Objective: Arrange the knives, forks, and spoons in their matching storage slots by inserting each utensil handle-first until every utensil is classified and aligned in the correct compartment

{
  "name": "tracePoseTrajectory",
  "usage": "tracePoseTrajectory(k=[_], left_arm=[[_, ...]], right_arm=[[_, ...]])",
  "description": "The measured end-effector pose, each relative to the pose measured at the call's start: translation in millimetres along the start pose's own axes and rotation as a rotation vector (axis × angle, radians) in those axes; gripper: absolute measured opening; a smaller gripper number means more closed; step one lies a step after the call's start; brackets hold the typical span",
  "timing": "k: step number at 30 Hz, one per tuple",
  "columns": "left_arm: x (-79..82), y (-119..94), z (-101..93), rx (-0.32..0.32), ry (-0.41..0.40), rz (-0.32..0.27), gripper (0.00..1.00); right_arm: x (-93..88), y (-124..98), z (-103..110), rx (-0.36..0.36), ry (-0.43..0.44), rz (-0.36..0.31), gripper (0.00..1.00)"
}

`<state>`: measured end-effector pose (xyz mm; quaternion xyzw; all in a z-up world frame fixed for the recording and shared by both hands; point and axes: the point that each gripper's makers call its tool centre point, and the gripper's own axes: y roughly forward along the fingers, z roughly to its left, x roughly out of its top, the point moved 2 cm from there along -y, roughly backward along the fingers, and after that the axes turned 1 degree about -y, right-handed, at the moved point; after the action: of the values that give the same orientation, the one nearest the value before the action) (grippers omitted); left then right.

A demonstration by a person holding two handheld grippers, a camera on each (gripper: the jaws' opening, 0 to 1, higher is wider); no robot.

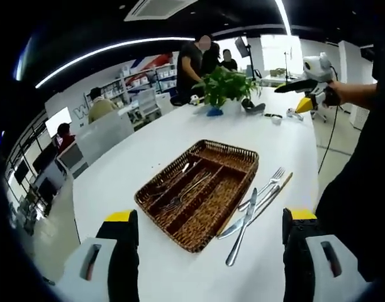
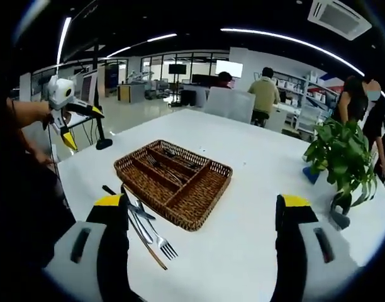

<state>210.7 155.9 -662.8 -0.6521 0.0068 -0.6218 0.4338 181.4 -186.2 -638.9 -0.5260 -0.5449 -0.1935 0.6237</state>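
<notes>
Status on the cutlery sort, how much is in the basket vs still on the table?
Partly done: some metal utensils already lie in the brown wicker divided tray; which compartments match can't be told. In hand: nothing, the left gripper and right gripper are both open and empty. Left: a loose pile of a knife, fork and other cutlery on the white table beside the tray.

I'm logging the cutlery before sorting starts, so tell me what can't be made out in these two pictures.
- Left gripper view: the pieces inside the wicker tray are too small and tangled to count or sort by type.
- Right gripper view: the right tool hides the handles of the loose cutlery beside the tray.
- Left gripper view: the far items near the plant are too small to identify.
</notes>
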Motion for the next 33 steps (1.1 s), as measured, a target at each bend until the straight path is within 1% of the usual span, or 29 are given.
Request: tracePoseTrajectory(k=[1, 2, 3, 5, 7, 9, 12, 14, 16, 17, 19, 23, 25, 27, 31, 33], left_arm=[[-1.2, 2.3, -0.9, 0.001, 0.007, 0.009, 0.97], [-1.7, 4.4, 2.4, 0.031, 0.051, 0.022, 0.96], [-2.2, 5.9, -0.5, 0.021, 0.057, 0.029, 0.92], [-0.5, 9.4, -4.2, 0.003, 0.049, 0.025, 0.92], [-2.0, 13.8, -7.8, -0.013, 0.051, 0.035, 0.91], [-6.4, 18.4, -11.4, -0.031, 0.052, 0.055, 0.9], [-13.9, 25.9, -15.6, -0.061, 0.053, 0.071, 0.88], [-19.3, 32.1, -17.3, -0.072, 0.064, 0.082, 0.87], [-18.0, 34.3, -21.3, -0.068, 0.086, 0.08, 0.83], [-15.8, 35.7, -22.5, -0.065, 0.086, 0.075, 0.82], [-16.9, 38.7, -23.7, -0.073, 0.075, 0.075, 0.8], [-25.7, 47.7, -31.7, -0.106, 0.092, 0.102, 0.78], [-28.9, 51.8, -34.0, -0.112, 0.095, 0.104, 0.79], [-35.1, 58.5, -36.0, -0.125, 0.098, 0.123, 0.79], [-41.4, 65.5, -35.8, -0.134, 0.087, 0.14, 0.74], [-47.7, 70.5, -37.4, -0.149, 0.076, 0.16, 0.71]], right_arm=[[-1.0, -0.3, -0.5, -0.001, 0.002, 0.001, 1.0], [-2.4, -0.6, -1.0, -0.002, 0.01, -0.002, 1.0], [-2.8, -0.7, -1.0, -0.002, 0.014, -0.002, 1.0], [-3.4, -1.9, 0.1, -0.005, 0.015, -0.003, 1.0], [-3.5, -2.8, 2.1, -0.004, 0.019, -0.006, 1.0], [-5.6, -2.7, 2.5, -0.005, 0.022, -0.003, 1.0], [-6.9, -4.7, 3.4, -0.008, 0.022, -0.004, 1.0], [-7.8, -6.2, 2.6, -0.009, 0.026, -0.006, 1.0], [-8.5, -7.6, 1.9, -0.014, 0.028, -0.008, 1.0], [-9.6, -8.4, 1.9, -0.017, 0.029, -0.005, 1.0], [-10.1, -9.5, 2.5, -0.019, 0.031, -0.003, 1.0], [-10.9, -10.5, 2.9, -0.022, 0.033, -0.003, 1.0], [-10.9, -10.5, 3.4, -0.023, 0.034, -0.003, 1.0], [-10.3, -10.3, 4.3, -0.022, 0.034, -0.003, 1.0], [-9.5, -10.7, 6.6, -0.018, 0.028, 0.0, 1.0], [-9.8, -10.9, 6.7, -0.017, 0.028, 0.0, 1.0]])
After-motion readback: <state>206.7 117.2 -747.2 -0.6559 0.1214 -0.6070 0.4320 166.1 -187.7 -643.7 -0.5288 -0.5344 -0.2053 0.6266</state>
